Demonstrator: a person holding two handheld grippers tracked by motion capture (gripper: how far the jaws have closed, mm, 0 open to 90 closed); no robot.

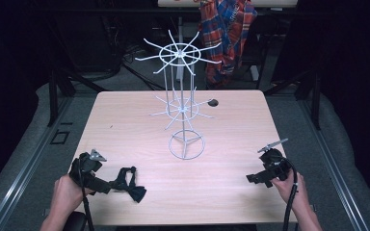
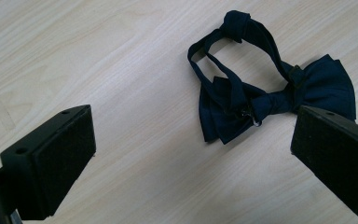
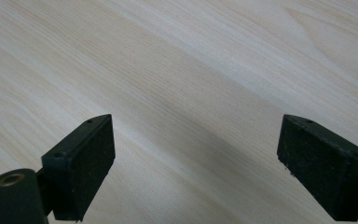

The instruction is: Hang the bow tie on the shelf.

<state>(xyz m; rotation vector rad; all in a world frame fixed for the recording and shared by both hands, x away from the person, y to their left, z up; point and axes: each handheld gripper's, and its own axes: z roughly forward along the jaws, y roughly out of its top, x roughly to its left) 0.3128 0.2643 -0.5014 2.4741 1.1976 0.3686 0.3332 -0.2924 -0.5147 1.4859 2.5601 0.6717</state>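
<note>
One overhead camera, two riding the grippers.
High view looks forward and down; both gripper views skim close over the table (image 1: 231, 144), past their own fingers.

Navy bow tie (image 2: 270, 98) (strap looped) lies flat on table (image 1: 139, 130).

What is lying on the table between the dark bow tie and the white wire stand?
Nothing: in the high view, bare wooden table separates the bow tie from the wire stand.
</note>
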